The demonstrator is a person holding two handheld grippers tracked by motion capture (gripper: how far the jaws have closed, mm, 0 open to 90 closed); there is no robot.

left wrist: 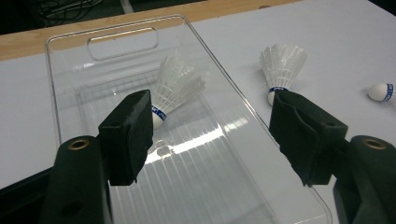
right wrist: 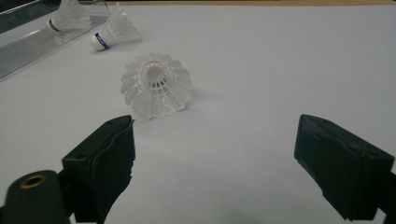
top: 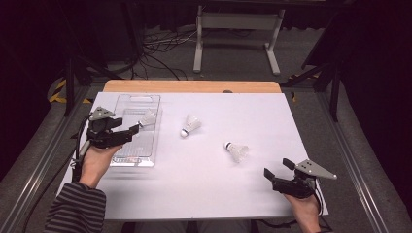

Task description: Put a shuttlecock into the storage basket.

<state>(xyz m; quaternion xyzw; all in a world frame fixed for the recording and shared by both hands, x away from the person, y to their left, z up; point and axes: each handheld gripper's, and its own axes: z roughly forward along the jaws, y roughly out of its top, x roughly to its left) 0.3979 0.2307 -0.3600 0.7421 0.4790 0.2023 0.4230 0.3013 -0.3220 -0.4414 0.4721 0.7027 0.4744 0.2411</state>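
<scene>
One shuttlecock (left wrist: 175, 91) lies in the clear tray (top: 121, 160) near the bench's left edge, below the left gripper (top: 127, 127), whose fingers stand apart and empty. The right gripper (top: 277, 168), also spread, could easily crush the nearby shuttlecock's (right wrist: 155, 85) feathers.

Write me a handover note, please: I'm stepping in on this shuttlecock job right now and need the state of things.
Left claw: open, empty, over the clear plastic tray.
Right claw: open, empty, low over the table near the nearest shuttlecock.
Done: one shuttlecock in the tray, lying on its side.
Left: two on the white table outside the tray: the middle shuttlecock and the nearest one, in front of the right claw. Probably both go into the tray next.
</scene>
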